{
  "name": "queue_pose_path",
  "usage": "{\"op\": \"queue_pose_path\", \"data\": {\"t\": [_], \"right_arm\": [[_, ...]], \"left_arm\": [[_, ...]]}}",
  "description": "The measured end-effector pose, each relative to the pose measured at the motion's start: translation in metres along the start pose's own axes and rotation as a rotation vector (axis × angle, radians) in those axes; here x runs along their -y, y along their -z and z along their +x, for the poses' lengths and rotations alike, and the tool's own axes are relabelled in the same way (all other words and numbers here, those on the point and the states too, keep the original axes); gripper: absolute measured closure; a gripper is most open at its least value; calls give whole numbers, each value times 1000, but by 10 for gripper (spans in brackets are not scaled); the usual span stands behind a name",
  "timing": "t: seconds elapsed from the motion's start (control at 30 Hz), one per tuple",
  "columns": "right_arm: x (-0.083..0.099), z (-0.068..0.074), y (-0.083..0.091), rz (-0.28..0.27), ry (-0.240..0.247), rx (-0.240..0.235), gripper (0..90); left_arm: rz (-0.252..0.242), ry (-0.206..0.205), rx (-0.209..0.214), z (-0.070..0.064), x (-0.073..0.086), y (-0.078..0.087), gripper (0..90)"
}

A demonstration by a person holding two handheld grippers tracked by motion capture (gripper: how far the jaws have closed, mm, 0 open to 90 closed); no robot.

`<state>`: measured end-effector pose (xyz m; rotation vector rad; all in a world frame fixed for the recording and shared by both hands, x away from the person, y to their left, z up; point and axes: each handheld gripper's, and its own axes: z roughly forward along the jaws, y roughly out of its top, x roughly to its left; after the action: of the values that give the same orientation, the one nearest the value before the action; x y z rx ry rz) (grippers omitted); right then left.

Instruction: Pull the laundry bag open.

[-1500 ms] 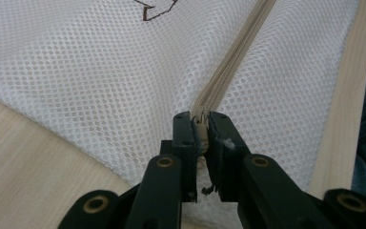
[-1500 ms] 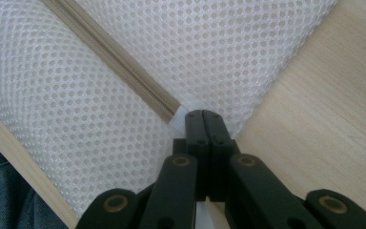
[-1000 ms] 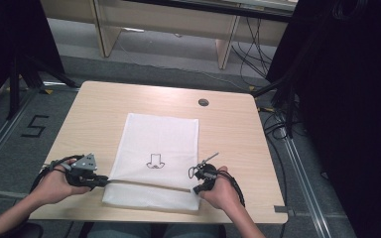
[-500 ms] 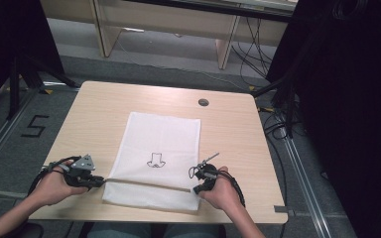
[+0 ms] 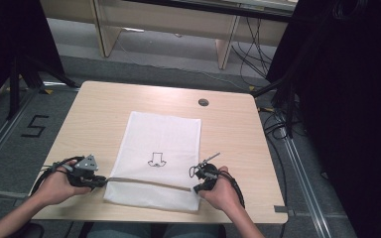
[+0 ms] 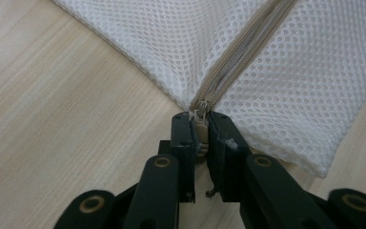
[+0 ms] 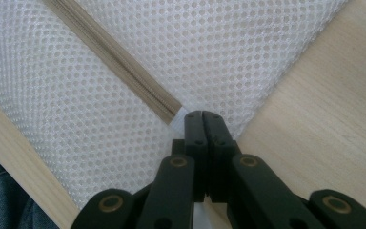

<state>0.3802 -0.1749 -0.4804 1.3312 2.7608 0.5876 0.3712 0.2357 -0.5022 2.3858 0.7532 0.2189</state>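
Note:
A white mesh bag [image 5: 163, 144] with a small black drawing lies flat on the wooden table [image 5: 99, 114]. A beige zipper [image 5: 149, 181] runs across the bag near its front edge. My left gripper [image 5: 101, 181] is at the bag's left edge, shut on the zipper pull [image 6: 200, 131], with the zipper [image 6: 238, 57] running away from its jaws. My right gripper [image 5: 196, 188] is shut on the bag's right edge [image 7: 190, 112], just past the zipper's end [image 7: 167, 112]. A hand holds each gripper.
A round dark grommet [image 5: 203, 102] sits near the table's far edge. Bare wood lies on both sides of the bag. Dark stands and cables [image 5: 278, 124] crowd the floor to the right, and the table's front edge runs just behind both hands.
My left gripper has edged slightly to the left with the zipper pull. The right gripper has stayed where it was, holding the bag's edge.

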Motion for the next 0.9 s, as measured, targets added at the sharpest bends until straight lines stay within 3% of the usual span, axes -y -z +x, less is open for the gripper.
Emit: {"op": "queue_pose_path", "data": {"t": [0.07, 0.13, 0.17, 0.23, 0.27, 0.3, 0.37, 0.4, 0.43, 0.53, 0.63, 0.67, 0.77, 0.83, 0.87, 0.9], "right_arm": [[0, 0, 0, 2, -9, -3, 874], [1, 0, 1, -14, -8, -21, 817], [1, 0, 1, -14, -8, -21, 817], [2, 1, 1, -13, -19, -27, 768], [2, 1, 1, -13, -19, -27, 768], [2, 2, 1, -10, -17, -31, 750], [2, 2, 1, -8, -18, -33, 731], [2, 2, 1, -12, -12, -35, 722], [2, 2, 1, -18, -5, -38, 712], [2, 1, 3, -22, -8, -59, 690], [1, -1, 5, -34, -7, -45, 664], [0, -3, 7, -78, -11, -30, 609], [-1, -7, 8, -123, -27, -13, 587], [-1, -9, 9, -144, -50, -9, 578], [-1, -11, 10, -167, -38, -5, 575], [0, -12, 10, -177, -44, 0, 571]], "left_arm": [[-3, 12, -1, 0, 0, 0, 774], [-53, 74, 12, 1, -1, 3, 668], [-53, 74, 12, 1, -1, 3, 629], [-114, 124, 21, 0, -1, 5, 552], [-118, 106, 29, 0, -2, 6, 552], [-151, 133, 39, -2, -3, 4, 491], [-170, 119, 35, -2, -7, 3, 441], [-181, 140, 35, -5, -9, 2, 427], [-192, 136, 34, -6, -12, 0, 412], [-206, 100, 24, -10, -22, -6, 370], [-224, 81, 21, -13, -31, -11, 363], [-237, 94, 18, -15, -39, -15, 361], [-241, 87, 4, -17, -47, -19, 361], [-258, 84, -2, -17, -48, -21, 361], [-247, 68, -15, -16, -47, -21, 362], [-260, 79, -29, -17, -46, -22, 364]]}}
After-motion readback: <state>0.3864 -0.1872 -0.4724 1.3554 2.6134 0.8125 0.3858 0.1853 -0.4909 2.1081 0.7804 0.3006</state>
